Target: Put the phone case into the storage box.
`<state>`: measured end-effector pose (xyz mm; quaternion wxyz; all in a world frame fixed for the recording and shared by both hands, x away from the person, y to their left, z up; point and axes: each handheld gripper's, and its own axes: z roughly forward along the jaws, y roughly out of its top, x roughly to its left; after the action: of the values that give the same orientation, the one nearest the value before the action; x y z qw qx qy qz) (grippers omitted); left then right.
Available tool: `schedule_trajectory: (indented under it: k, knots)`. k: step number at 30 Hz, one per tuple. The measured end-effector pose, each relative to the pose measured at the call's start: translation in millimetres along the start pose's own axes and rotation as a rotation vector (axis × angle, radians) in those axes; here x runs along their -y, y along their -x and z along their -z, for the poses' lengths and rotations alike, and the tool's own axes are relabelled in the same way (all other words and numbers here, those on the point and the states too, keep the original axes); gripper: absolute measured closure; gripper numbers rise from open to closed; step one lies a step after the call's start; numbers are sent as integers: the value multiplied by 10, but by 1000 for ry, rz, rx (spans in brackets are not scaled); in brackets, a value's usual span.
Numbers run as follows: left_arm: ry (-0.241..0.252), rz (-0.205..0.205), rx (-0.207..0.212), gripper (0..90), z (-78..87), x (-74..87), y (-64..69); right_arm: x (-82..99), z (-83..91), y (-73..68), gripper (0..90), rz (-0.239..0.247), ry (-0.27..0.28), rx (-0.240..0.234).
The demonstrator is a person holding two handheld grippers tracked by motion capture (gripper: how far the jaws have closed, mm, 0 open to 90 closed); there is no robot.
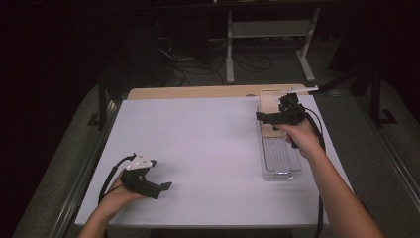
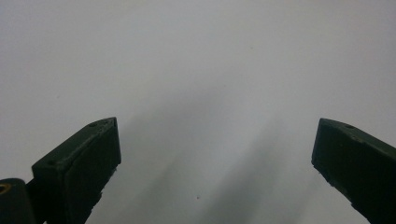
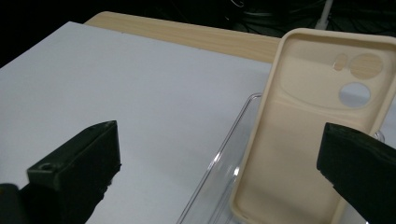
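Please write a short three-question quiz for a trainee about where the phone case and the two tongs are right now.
1. True or false: the phone case lies flat on the white table.
2. What does the case rest in?
3. Which tongs are nearest the case: A left tongs, B right tongs?

Key:
1. False; it leans tilted.
2. The clear tray.
3. B; open, not gripping the case.

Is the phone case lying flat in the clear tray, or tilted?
Tilted. The phone case has its lower end down inside the clear tray, while its camera-hole end rises above the rim. The right claw is open around it, not gripping.
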<state>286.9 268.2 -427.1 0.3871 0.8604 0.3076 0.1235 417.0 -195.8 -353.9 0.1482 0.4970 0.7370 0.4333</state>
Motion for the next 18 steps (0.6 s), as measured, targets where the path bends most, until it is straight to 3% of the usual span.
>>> schedule_trajectory:
  k: [18]
  knots:
    - [15, -22, 22, 10, 71, -69, 0, 462, 343, -176, 0, 101, 47, -102]
